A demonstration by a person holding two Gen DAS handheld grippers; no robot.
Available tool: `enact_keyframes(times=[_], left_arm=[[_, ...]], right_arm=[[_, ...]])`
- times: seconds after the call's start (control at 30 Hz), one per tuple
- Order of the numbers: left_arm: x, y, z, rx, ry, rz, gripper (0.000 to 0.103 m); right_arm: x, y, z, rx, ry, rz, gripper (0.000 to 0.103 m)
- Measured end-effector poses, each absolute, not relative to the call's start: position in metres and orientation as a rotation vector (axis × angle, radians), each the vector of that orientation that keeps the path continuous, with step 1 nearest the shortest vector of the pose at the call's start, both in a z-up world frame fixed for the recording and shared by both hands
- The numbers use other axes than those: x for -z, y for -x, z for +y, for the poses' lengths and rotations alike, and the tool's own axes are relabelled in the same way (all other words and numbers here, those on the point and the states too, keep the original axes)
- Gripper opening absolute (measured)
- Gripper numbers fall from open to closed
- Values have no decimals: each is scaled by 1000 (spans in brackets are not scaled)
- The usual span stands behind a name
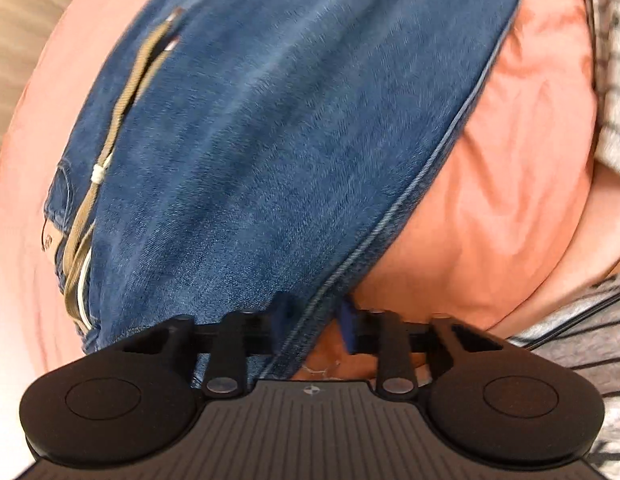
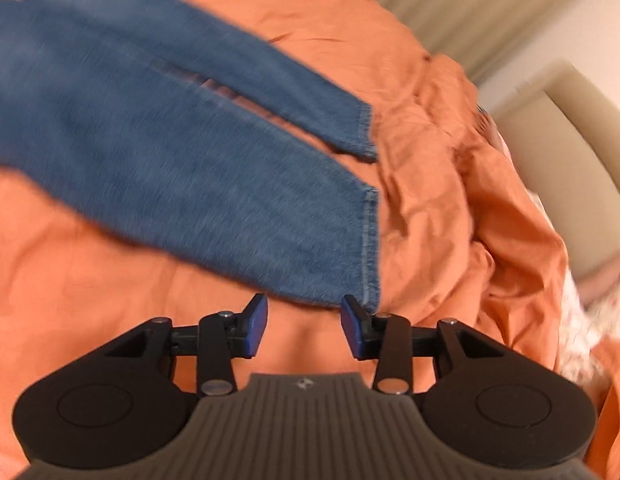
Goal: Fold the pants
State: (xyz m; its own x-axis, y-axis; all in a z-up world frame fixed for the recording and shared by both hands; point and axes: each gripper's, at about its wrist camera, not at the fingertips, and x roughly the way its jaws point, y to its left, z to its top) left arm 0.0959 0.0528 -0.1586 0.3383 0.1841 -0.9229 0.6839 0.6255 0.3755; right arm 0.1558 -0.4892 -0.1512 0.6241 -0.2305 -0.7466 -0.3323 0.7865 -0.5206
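Left tongs (image 1: 312, 320) pinch the jeans' (image 1: 269, 140) seamed edge on the orange bed (image 1: 510, 200). Right tongs (image 2: 303, 326) gape empty beside a hem (image 2: 370, 248). The waist label's writing is unreadable.

Blue denim pants (image 1: 269, 140): coarse woven cotton, matt, stitched side seams and hems; tan woven webbing belt (image 1: 121, 120), matt
Orange bedsheet (image 2: 450, 184): soft cloth, creased, matt
Black gripper (image 2: 303, 330): matt plastic body, ribbed grey housing, bright metal pivot pins, blue rubbery finger pads (image 2: 259, 324)
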Motion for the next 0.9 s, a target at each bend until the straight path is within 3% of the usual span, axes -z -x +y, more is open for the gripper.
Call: enact_keyframes(times=[0.13, 0.33, 0.4, 0.5, 0.9], left_arm=[[143, -87, 62, 344, -813, 1133, 19], [112, -92, 65, 227, -713, 983, 18], [102, -97, 62, 197, -676, 937, 18], [93, -104, 62, 166, -645, 887, 17], [23, -154, 71, 54, -544, 744, 10]], right_arm=[[176, -146, -474, -103, 891, 848, 37], [200, -150, -465, -111, 1041, 787, 32], [205, -155, -463, -108, 1064, 769, 12], [209, -159, -461, -108, 1097, 758, 1], [138, -212, -458, 11, 990, 646, 0]])
